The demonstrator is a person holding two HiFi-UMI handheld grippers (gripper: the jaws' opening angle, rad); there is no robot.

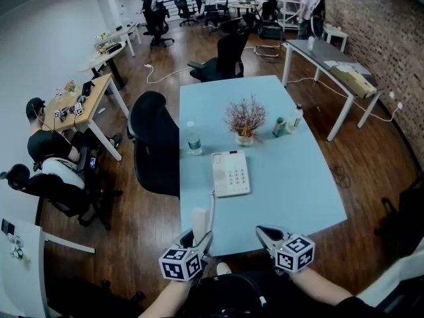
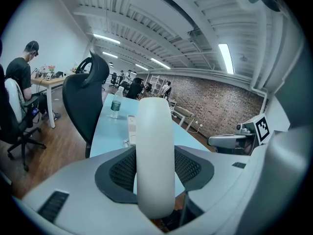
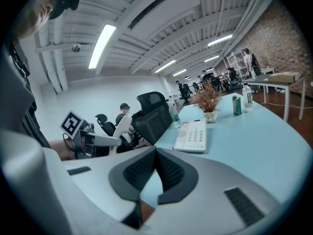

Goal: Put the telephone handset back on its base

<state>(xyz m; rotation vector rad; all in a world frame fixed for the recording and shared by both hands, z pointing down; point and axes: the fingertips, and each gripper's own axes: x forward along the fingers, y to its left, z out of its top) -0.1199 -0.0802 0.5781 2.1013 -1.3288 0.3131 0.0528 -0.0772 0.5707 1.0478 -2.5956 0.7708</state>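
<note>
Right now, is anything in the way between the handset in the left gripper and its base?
Nothing visible. The left gripper clamps the handset by the table's near edge. Only bare tabletop and the phone's own cord lie before the base. The water bottle and potted plant stand beyond it.

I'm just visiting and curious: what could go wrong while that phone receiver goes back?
The left gripper holds the smooth handset upright between its jaws; it might slip or twist. Its cord to the base could tug that base askew. The water bottle near the base could get knocked.
</note>
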